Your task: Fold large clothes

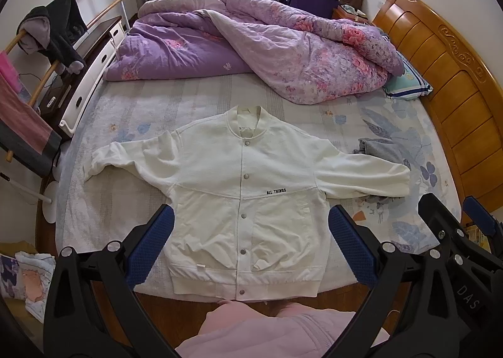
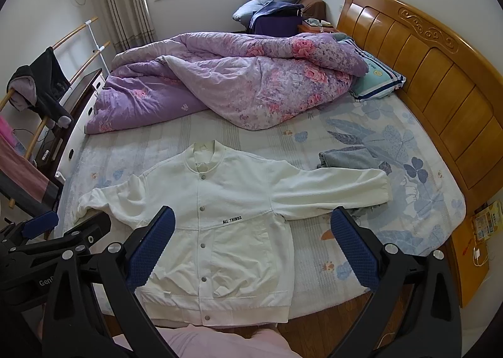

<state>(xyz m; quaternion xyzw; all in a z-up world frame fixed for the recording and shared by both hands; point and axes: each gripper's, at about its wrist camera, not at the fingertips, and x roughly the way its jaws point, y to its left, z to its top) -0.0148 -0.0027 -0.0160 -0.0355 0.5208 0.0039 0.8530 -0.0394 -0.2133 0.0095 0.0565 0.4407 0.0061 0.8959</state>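
Just beyond open jaws, white jacket [image 1: 242, 201], flat

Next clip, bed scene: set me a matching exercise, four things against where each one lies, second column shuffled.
Things:
1. white jacket
2. purple floral quilt
3. grey folded garment
4. striped pillow

Places:
A. bunched across the far half of the bed
B. beside the wooden headboard, partly under the quilt
C. spread flat, front up and snapped shut, at the near edge of the bed
D. just behind the jacket's outstretched sleeve on the headboard side

Pairs: 1-C, 2-A, 3-D, 4-B
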